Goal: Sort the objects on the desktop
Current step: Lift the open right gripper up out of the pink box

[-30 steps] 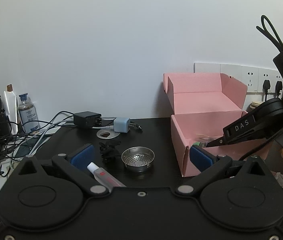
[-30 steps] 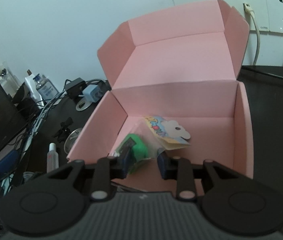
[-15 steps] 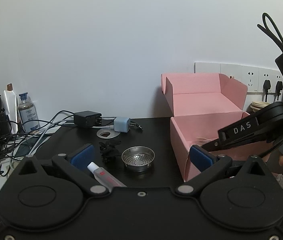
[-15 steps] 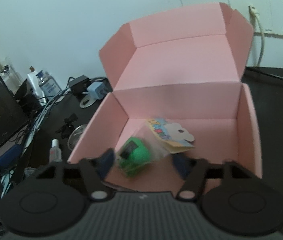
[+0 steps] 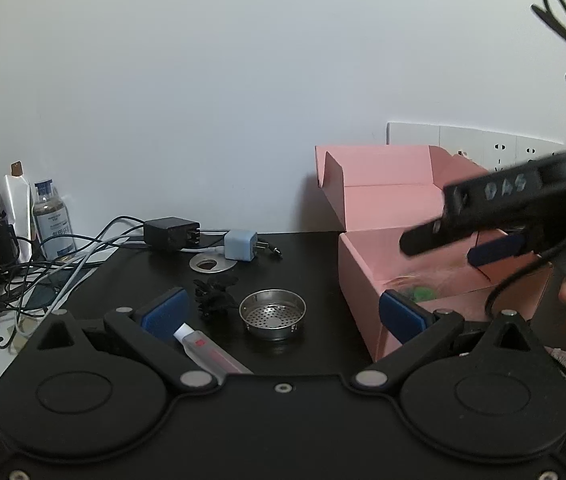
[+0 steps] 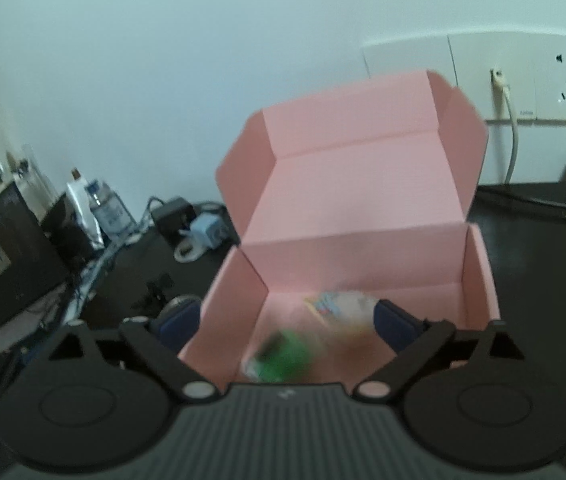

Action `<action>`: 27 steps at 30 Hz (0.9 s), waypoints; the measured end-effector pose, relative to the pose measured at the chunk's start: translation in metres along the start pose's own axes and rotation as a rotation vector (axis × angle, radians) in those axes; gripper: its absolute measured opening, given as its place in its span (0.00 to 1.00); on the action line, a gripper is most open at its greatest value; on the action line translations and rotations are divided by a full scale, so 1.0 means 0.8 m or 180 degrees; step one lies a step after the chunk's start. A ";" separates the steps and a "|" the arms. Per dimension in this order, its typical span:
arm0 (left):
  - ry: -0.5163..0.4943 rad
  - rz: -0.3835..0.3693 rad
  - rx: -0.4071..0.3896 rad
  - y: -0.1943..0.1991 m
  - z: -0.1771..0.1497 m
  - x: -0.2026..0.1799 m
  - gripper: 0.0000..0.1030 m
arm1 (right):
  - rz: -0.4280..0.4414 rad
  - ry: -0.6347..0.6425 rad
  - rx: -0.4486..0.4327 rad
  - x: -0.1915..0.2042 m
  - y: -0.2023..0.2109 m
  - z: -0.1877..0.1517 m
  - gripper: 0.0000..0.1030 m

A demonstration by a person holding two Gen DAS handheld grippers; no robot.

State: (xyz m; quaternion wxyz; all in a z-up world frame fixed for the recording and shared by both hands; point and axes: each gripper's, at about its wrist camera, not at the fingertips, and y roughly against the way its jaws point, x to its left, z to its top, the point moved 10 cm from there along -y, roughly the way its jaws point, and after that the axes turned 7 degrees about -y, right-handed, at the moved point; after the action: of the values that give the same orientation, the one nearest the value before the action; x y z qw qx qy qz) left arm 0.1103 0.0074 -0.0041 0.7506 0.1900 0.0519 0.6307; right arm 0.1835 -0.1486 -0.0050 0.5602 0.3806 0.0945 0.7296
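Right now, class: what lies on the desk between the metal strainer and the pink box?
Nothing: in the left wrist view, only bare black desk separates the metal strainer from the pink box.

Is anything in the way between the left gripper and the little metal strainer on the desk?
Nothing visible blocks it. The left gripper is open, and the metal strainer sits between its fingers. The small tube and black clip lie to its left.

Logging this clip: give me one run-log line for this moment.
left gripper: open, empty, over black desk | right gripper: open, above open pink cardboard box | green bagged item: inside box | metal strainer: on desk
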 end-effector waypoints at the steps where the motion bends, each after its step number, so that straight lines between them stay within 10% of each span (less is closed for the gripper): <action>1: 0.0001 0.0001 0.0001 0.000 0.000 0.000 1.00 | 0.0037 -0.0014 -0.0028 0.001 0.003 0.002 0.94; 27: -0.0037 0.0013 0.0042 -0.003 -0.002 -0.001 1.00 | 0.0269 0.0714 -0.0875 -0.035 0.110 0.000 0.99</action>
State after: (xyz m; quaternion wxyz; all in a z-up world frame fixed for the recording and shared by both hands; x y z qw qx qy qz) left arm 0.1115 0.0071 -0.0068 0.7483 0.1988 0.0513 0.6308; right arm 0.1200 -0.2048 0.0318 0.5617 0.2203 0.0397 0.7965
